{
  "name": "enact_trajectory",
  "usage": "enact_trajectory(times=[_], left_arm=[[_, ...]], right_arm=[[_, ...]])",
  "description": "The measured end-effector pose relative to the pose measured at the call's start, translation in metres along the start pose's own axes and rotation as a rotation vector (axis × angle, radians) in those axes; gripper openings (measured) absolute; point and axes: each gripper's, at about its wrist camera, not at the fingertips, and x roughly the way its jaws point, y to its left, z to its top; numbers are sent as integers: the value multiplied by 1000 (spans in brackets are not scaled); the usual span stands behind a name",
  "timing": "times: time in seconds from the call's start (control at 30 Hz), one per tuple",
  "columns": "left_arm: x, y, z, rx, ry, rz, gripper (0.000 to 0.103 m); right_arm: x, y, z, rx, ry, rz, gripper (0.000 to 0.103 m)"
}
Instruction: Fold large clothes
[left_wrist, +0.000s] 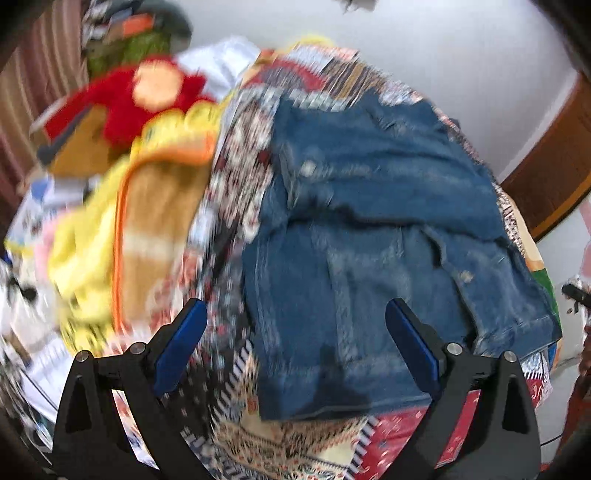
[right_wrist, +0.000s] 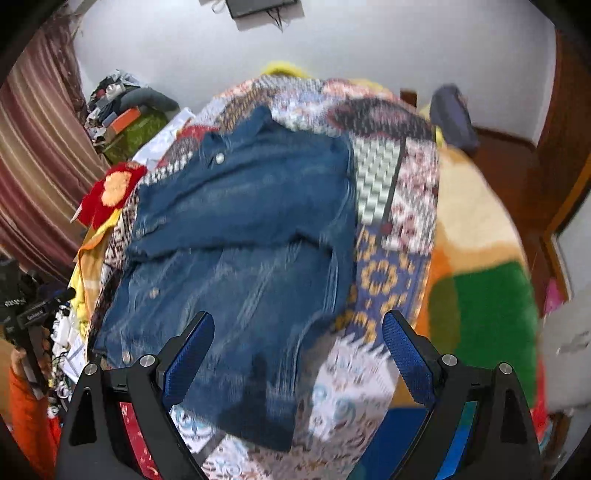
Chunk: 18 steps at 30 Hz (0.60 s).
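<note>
A blue denim jacket (left_wrist: 373, 229) lies partly folded on a patterned patchwork bedspread (left_wrist: 243, 177); its upper half is folded down over the lower half. It also shows in the right wrist view (right_wrist: 240, 236). My left gripper (left_wrist: 295, 317) is open and empty, above the jacket's near hem. My right gripper (right_wrist: 297, 328) is open and empty, above the jacket's near right edge. Both views are motion-blurred.
A pile of yellow, orange and red clothes (left_wrist: 140, 155) lies left of the jacket. A colourful fleece blanket (right_wrist: 480, 288) lies at the right. Striped curtain (right_wrist: 33, 155), white wall (right_wrist: 369, 44), cluttered corner (right_wrist: 125, 110) and wooden frame (left_wrist: 546, 162) surround the bed.
</note>
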Motion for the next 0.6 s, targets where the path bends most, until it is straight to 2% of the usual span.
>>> enact_trajectory(times=[0.27, 0.37, 0.43, 0.47, 0.53, 0.57, 0.6], left_arm=[[47, 32, -54, -181, 171, -112, 98], [62, 37, -68, -244, 220, -159, 97], [66, 38, -73, -279, 222, -177, 95], [66, 38, -75, -279, 216, -177, 94], [62, 32, -74, -251, 203, -186, 84], [60, 30, -72, -236, 200, -189, 77], [58, 27, -71, -219, 195, -195, 67]], right_arm=[[40, -6, -33, 80, 112, 54, 91], [44, -5, -38, 91, 108, 79, 91], [44, 1, -38, 67, 105, 99, 86], [44, 4, -37, 46, 110, 121, 78], [43, 9, -37, 22, 102, 160, 67], [44, 11, -36, 18, 104, 180, 58], [44, 12, -36, 18, 104, 184, 56]])
